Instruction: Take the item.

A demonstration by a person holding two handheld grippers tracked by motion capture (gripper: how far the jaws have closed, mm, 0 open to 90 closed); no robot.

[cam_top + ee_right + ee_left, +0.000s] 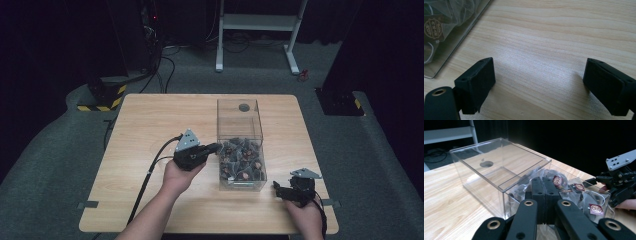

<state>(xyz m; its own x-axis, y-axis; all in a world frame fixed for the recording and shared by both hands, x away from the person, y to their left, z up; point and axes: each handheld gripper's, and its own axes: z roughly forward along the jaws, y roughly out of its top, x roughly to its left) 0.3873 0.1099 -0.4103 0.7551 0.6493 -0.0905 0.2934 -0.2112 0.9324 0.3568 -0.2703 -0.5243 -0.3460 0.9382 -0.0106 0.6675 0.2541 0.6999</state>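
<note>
A clear plastic box (pixel 240 119) stands on the wooden table (pixel 150 120), its near half heaped with tea bags (pixel 242 159) in see-through sachets with dark red labels (pixel 596 208). A clear lid (pixel 499 157) with a round hole covers the far half. My left gripper (pixel 216 147) is shut, and its tips (pixel 545 185) rest at the box's left rim beside the sachets, with nothing visible between them. My right gripper (pixel 276 188) sits low over bare wood to the right of the box's front corner. Its jaws stand wide apart (pixel 539 82) with nothing between them.
The box's corner (pixel 446 47) lies just left of my right gripper. Bare tabletop spreads left of the box and along the front edge. A white desk frame (pixel 257 22) and cables are on the floor beyond the table.
</note>
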